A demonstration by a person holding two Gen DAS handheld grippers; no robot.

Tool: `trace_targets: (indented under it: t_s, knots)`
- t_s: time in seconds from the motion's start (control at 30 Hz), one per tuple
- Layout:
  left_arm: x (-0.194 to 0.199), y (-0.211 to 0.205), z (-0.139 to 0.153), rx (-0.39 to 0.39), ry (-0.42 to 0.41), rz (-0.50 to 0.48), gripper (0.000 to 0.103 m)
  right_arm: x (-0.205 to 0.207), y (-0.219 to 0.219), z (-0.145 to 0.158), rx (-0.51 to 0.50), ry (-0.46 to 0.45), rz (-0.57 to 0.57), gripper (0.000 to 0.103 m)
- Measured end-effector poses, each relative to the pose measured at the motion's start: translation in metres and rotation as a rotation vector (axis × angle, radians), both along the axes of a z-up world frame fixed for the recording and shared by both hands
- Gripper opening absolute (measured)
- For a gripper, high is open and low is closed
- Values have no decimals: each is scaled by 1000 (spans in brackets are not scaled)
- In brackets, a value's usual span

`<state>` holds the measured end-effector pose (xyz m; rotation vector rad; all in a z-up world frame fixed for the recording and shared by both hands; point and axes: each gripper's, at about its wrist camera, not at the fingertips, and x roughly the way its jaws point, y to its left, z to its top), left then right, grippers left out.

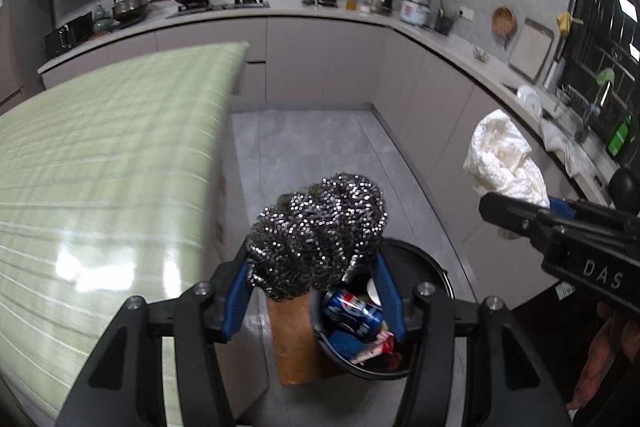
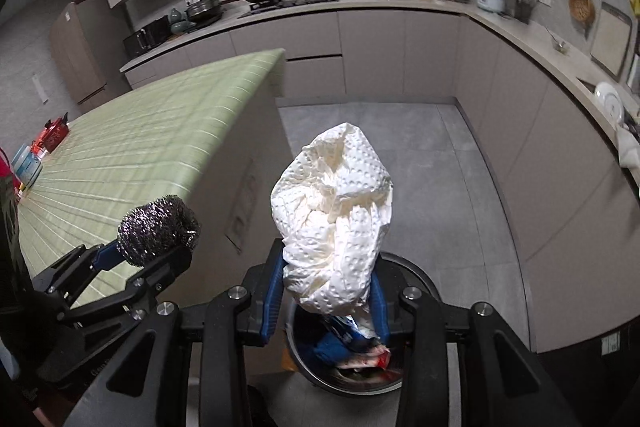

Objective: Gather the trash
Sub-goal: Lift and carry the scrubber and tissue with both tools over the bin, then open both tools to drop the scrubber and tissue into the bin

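My left gripper is shut on a ball of steel wool, held over the floor beside the table. The same steel wool shows at the left of the right wrist view. My right gripper is shut on a crumpled white paper towel, which also appears at the right of the left wrist view. Below both grippers stands a round black trash bin on the floor. It holds a blue drink can and a red and white wrapper. The bin lies partly hidden behind the paper towel.
A table with a green checked cloth fills the left. A brown board stands next to the bin. Grey cabinets and a worktop with pans and a rice cooker run along the back and right. Red and blue items sit on the table's far left.
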<state>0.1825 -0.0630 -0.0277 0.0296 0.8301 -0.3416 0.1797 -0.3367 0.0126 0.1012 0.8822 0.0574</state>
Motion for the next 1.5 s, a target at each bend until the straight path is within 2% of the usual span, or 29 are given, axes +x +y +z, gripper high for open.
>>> trace_targets:
  t_s: [0.4, 0.73, 0.9, 0.97, 1.0, 1.03, 1.07, 1.1, 1.17, 1.3, 1.5]
  knots:
    - [-10, -57, -73, 42, 156, -26, 56, -6, -57, -77, 36, 140, -30, 39]
    - [-1, -86, -127, 75, 254, -45, 56, 6, -58, -148, 50, 259, 0, 39]
    - [2, -91, -146, 80, 292, -35, 56, 16, -61, -167, 62, 288, 8, 39]
    - [6, -93, -150, 74, 303, -31, 60, 23, -61, -168, 71, 285, 10, 40]
    - [7, -96, -155, 62, 310, -35, 69, 26, -62, -169, 88, 284, 12, 42]
    - [8, -96, -160, 51, 319, -30, 77, 30, -64, -171, 118, 280, 25, 54]
    - [10, -96, -163, 51, 330, -11, 95, 33, -71, -174, 124, 279, 13, 95]
    - [8, -92, -165, 57, 341, 18, 102, 35, -80, -175, 104, 283, -37, 103]
    - [1, -82, -161, 42, 345, 48, 103, 36, -95, -173, 107, 289, -68, 103]
    - [-11, -71, -144, 75, 319, 66, 103, 22, -108, -166, -14, 290, -113, 103]
    - [-29, -61, -118, 76, 271, 65, 103, -13, -98, -156, -99, 241, -111, 103]
